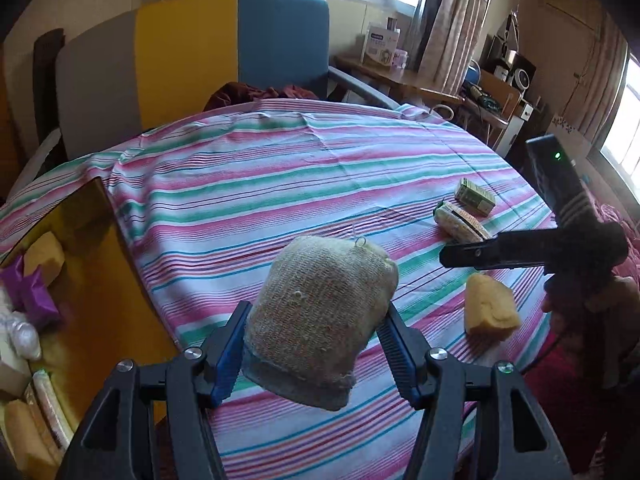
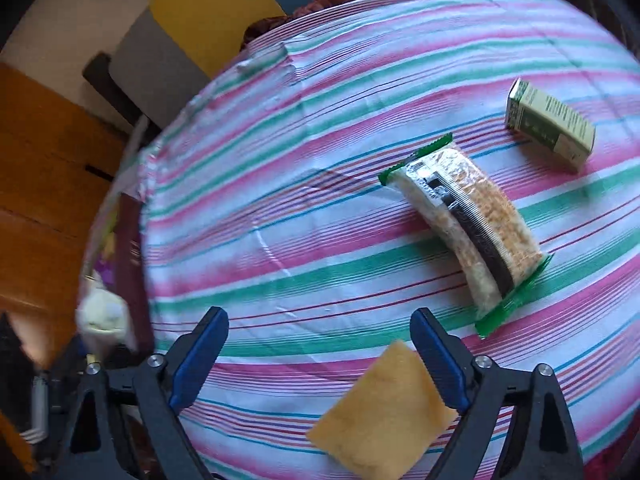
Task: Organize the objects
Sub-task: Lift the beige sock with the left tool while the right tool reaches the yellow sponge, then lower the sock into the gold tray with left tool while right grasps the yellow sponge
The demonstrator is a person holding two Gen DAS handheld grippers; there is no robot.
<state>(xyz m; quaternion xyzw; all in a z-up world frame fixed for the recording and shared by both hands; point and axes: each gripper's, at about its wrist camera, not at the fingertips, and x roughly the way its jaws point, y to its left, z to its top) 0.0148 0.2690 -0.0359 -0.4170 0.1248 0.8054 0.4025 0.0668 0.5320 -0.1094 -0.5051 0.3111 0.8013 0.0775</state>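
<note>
We've got the knitted loofah scrubber [image 1: 324, 320] up off the striped tablecloth [image 1: 280, 168], pinched at its sides between the blue pads of our left gripper [image 1: 316, 344], its top leaning away from us toward the middle of the table. This looks like the carry step: the yellow bin [image 1: 80, 248] sits at the table's left edge, already holding a yellow sponge, purple packets and other bits, and that is the likely drop. So the next move for the left side, we'd judge, is to swing over that bin's rim and let go only once the scrubber is clear of the wall; it is soft and bulky, so it may snag on the edge.

Over to our right gripper [image 2: 320, 348]: its jaws stand wide with nothing pressed between them, and the yellow sponge [image 2: 384, 412] lies on the cloth right under them, closer to the right-hand pad. That one needs centring, a drop down, then a squeeze. Beyond it wait the wrapped snack bar [image 2: 468, 236] and, further off, the small green carton [image 2: 548, 124], well apart.
</note>
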